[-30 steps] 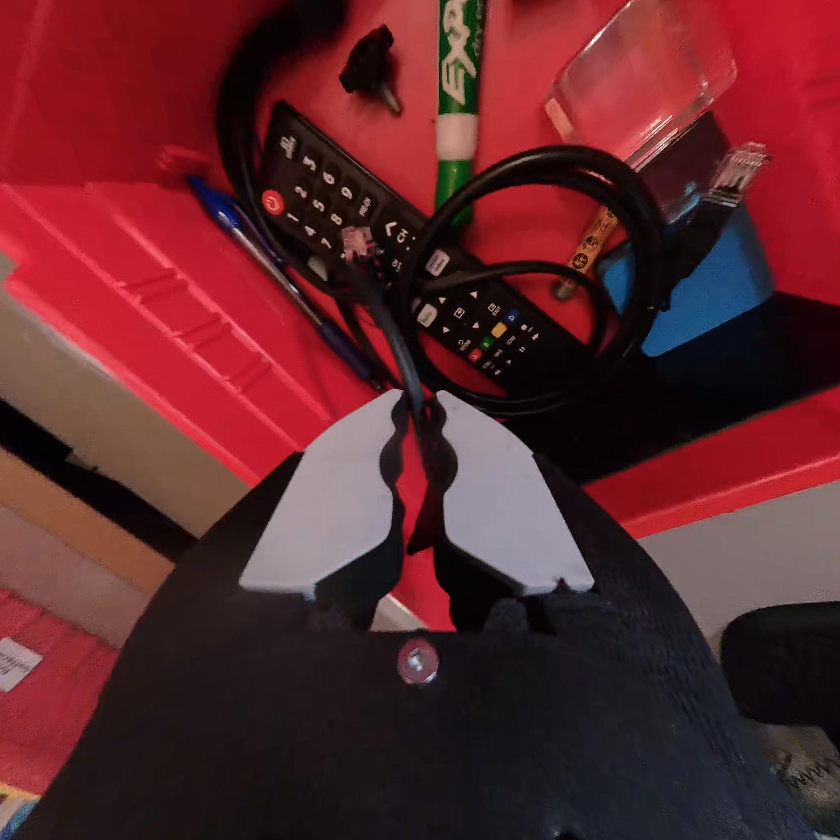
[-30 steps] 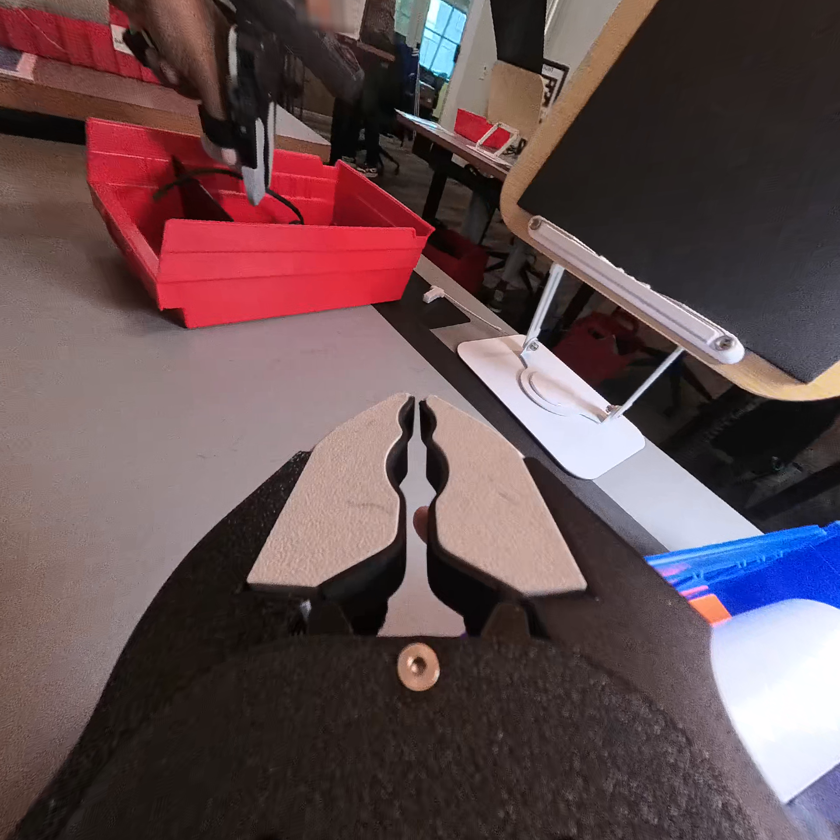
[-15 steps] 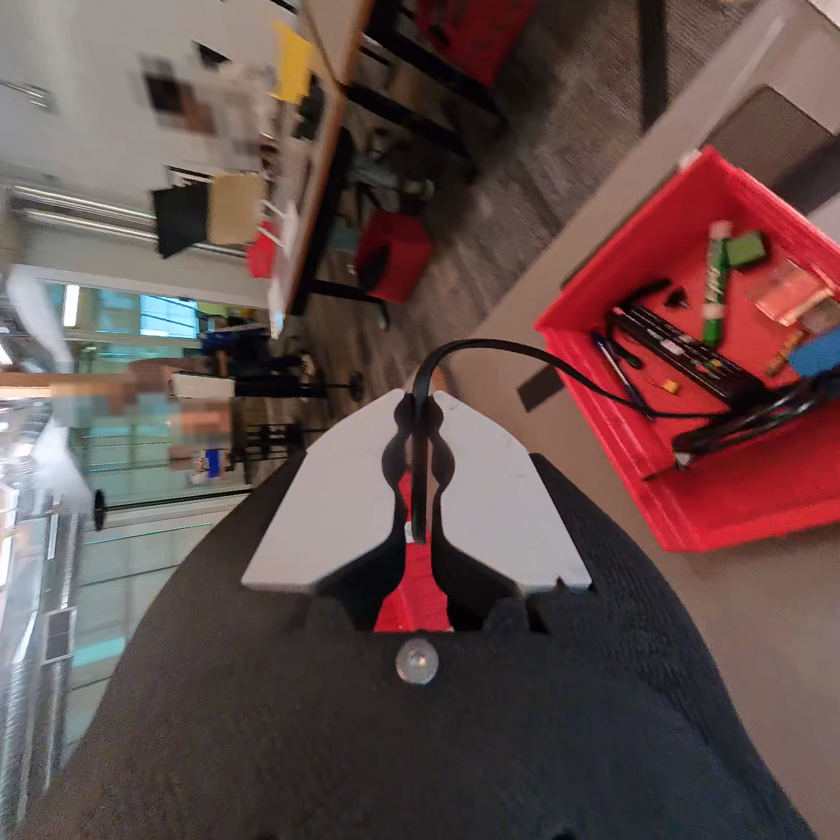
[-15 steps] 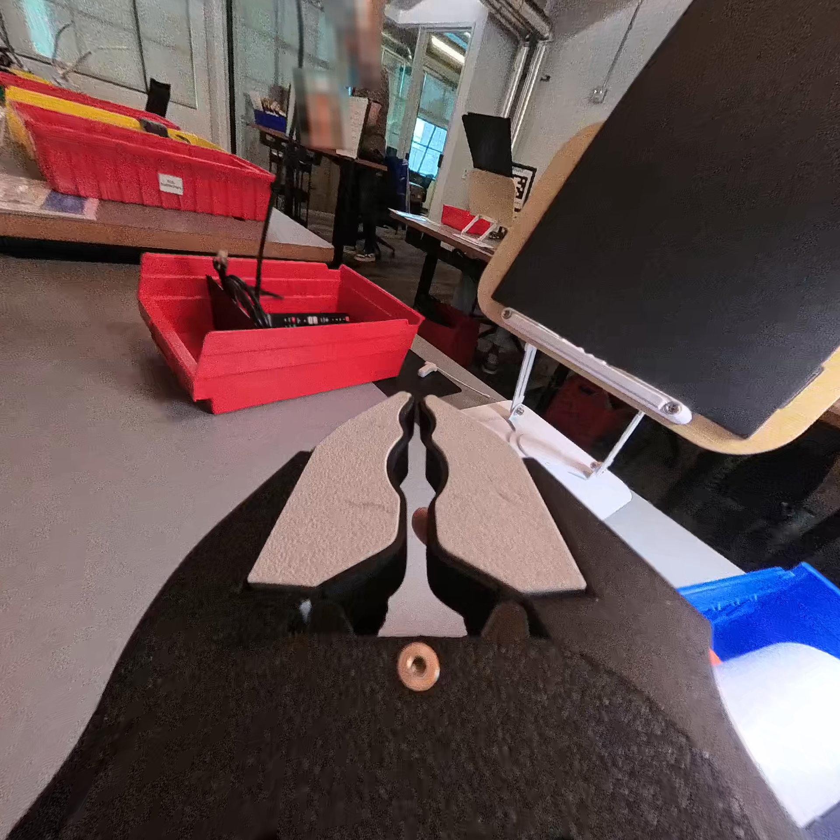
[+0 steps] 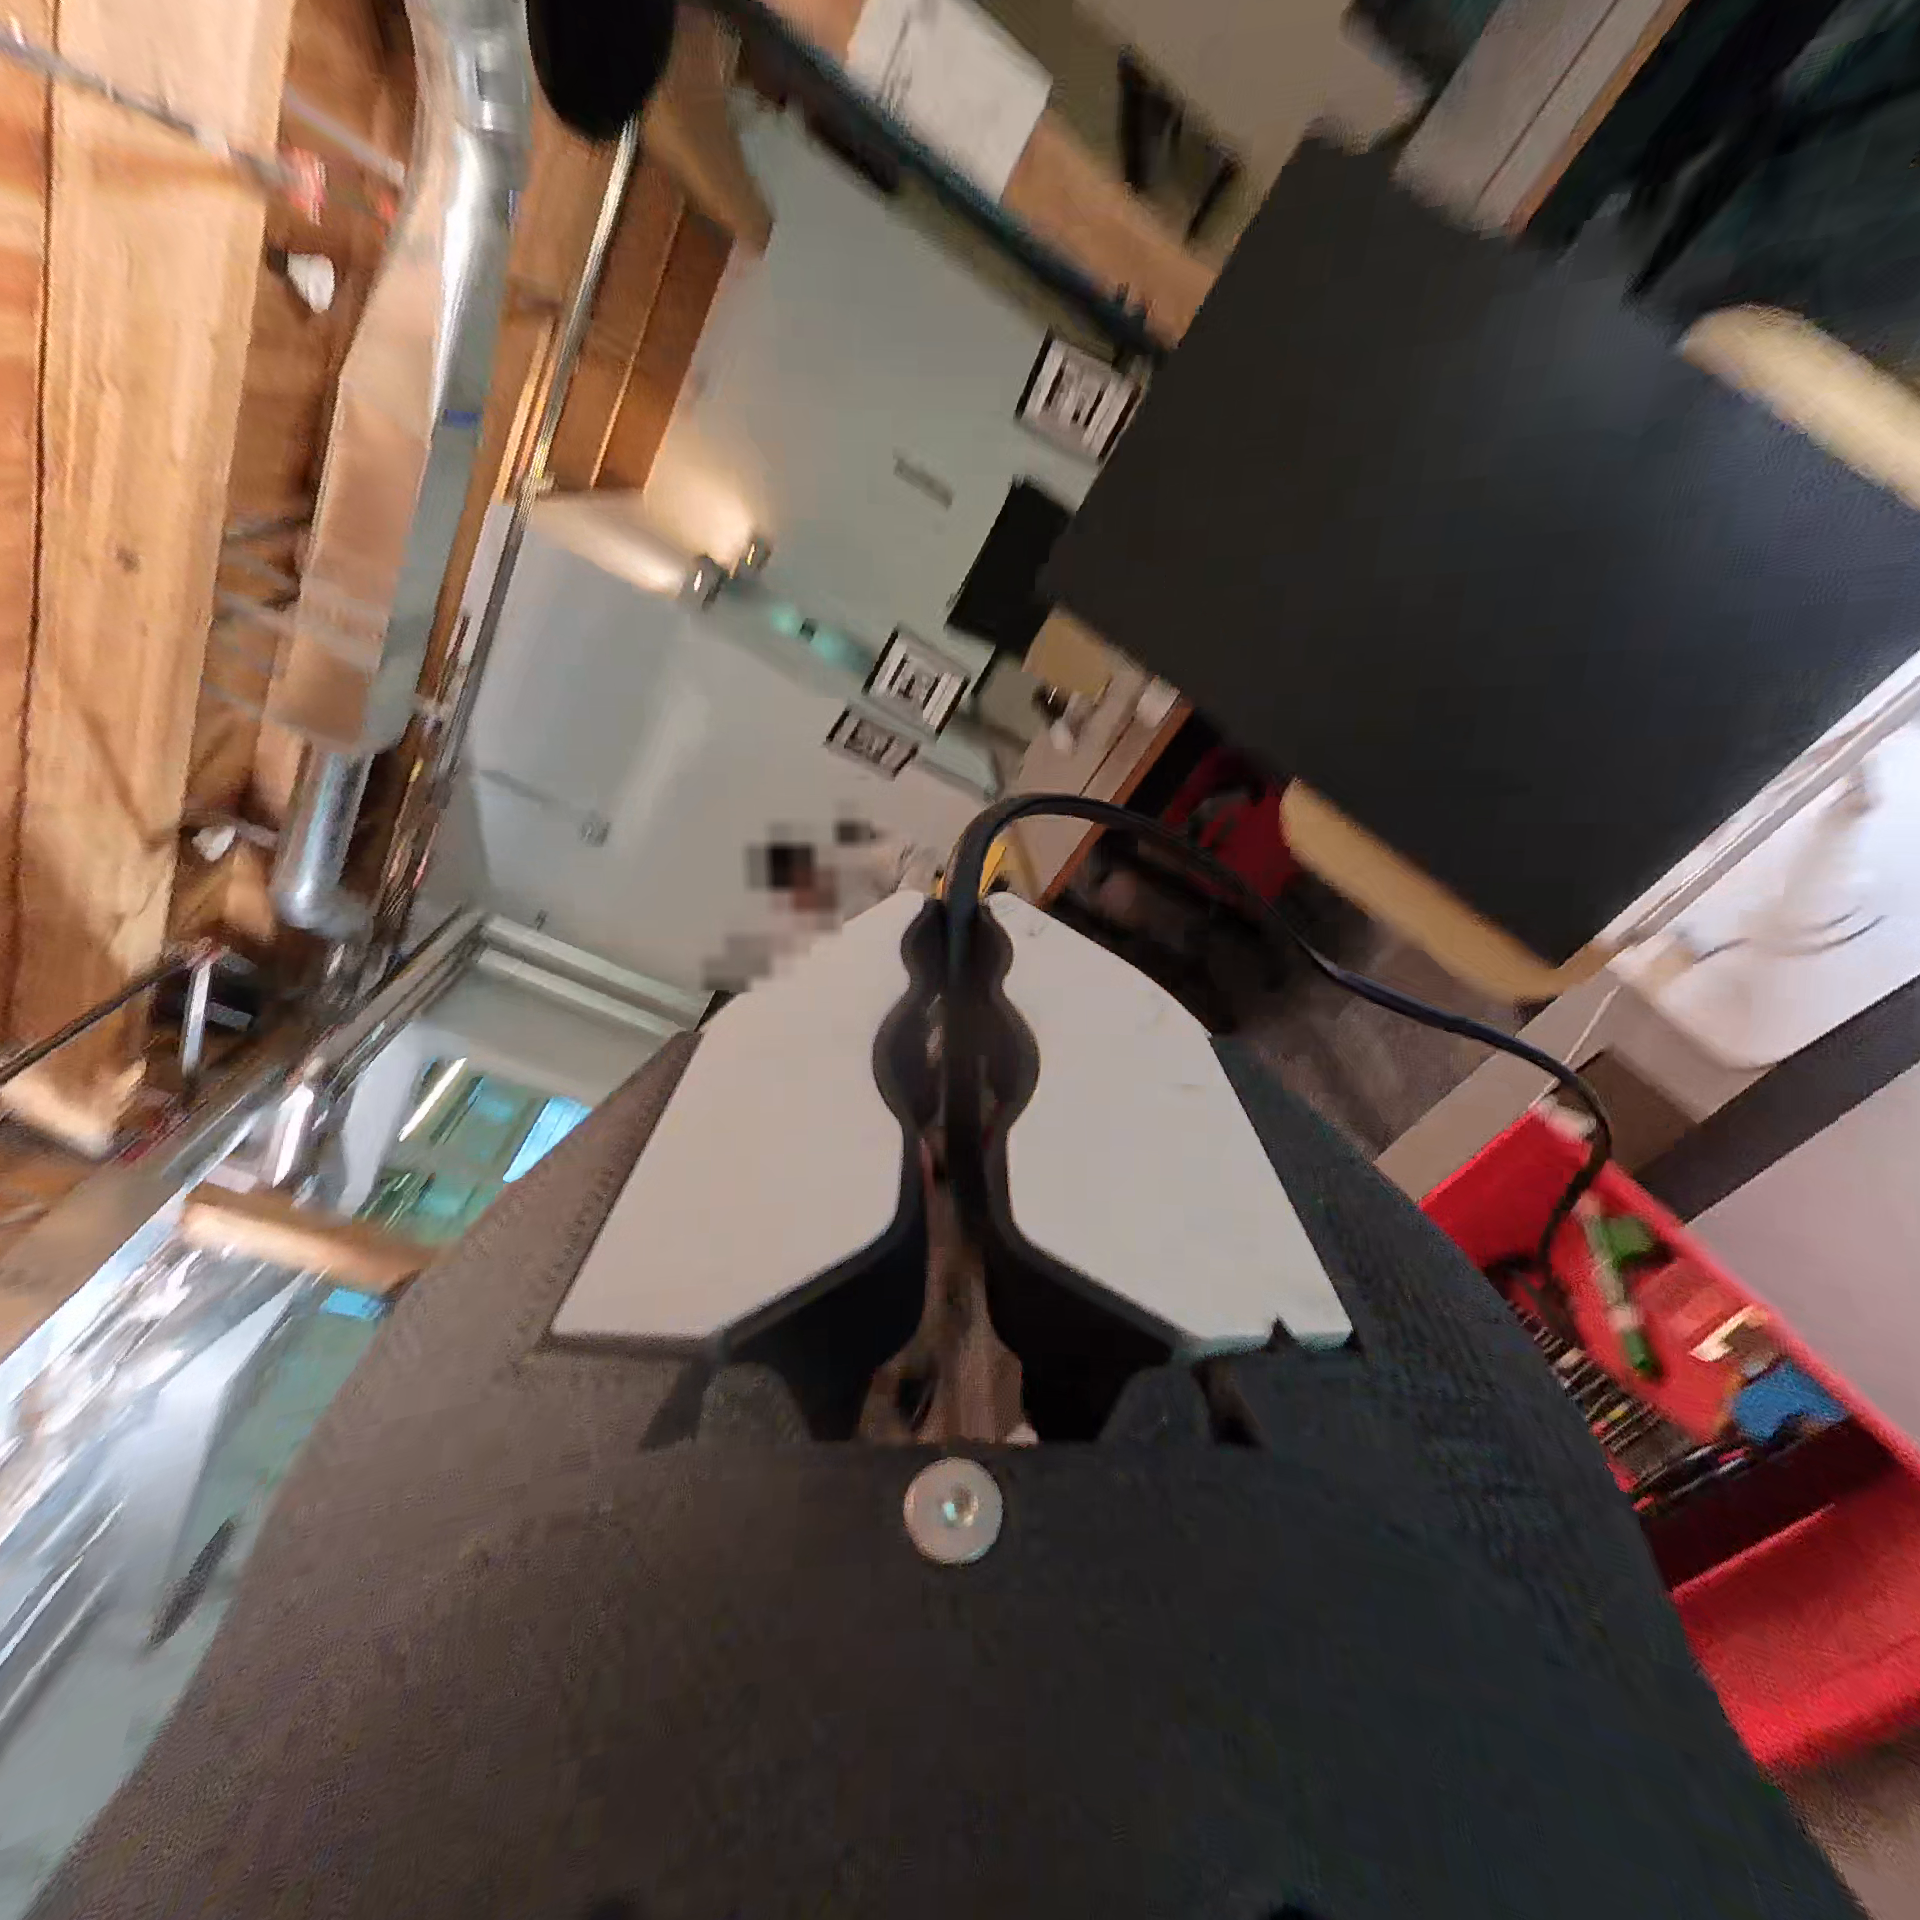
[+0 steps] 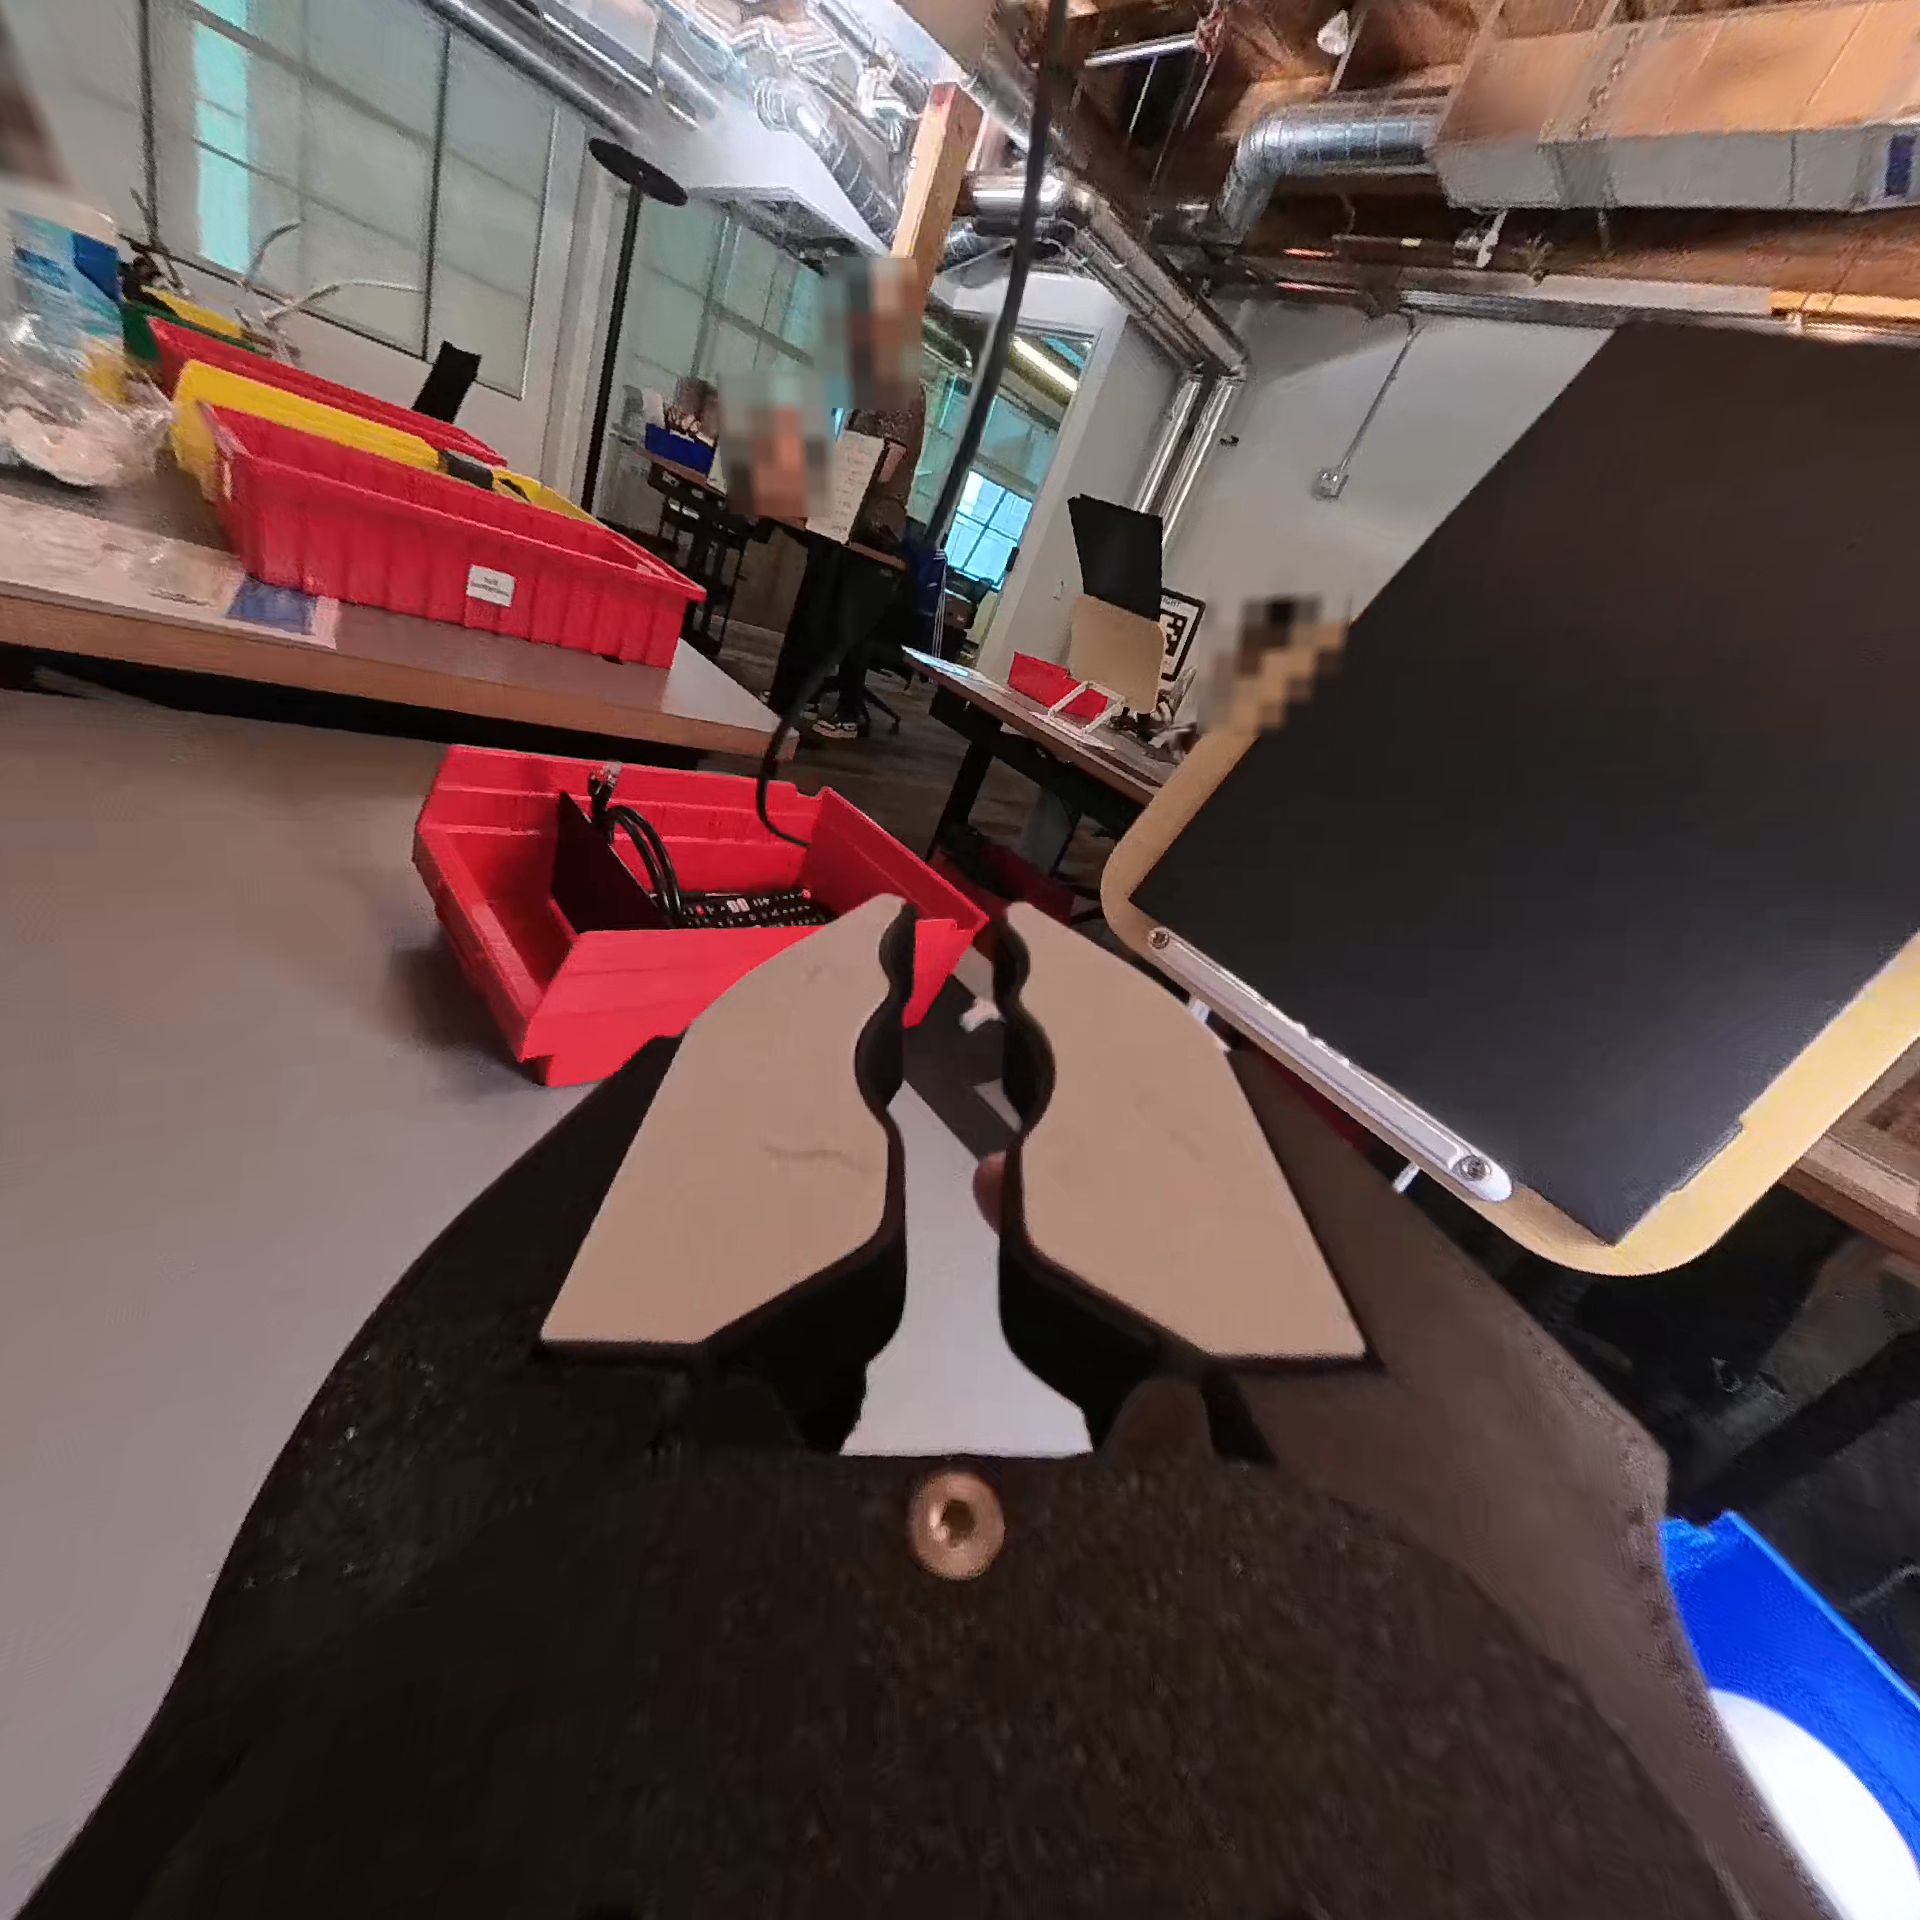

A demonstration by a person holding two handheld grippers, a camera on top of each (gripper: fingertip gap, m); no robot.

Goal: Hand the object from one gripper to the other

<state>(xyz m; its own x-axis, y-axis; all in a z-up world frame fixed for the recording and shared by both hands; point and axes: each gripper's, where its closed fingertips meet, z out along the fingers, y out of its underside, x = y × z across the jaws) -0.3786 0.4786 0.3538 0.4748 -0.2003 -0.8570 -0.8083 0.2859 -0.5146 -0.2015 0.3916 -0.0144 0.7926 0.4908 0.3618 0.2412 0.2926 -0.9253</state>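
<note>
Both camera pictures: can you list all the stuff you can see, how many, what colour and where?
Cable: one, black, clamped in the left gripper, trailing down into the nearest bin.
Nearest bin: one, red, on the grey table.
Remote control: one, black, inside that bin.
Markers: green, blurred, in that bin; count unclear.
Board: one, black with a pale edge, tilted at the right.
Far bins: red and yellow, on the back table.
Blue bin: one, low right corner.
Left gripper: one, black with pale pads, shut on the cable.
Right gripper: one, same colours, slightly open, holding nothing.
</note>
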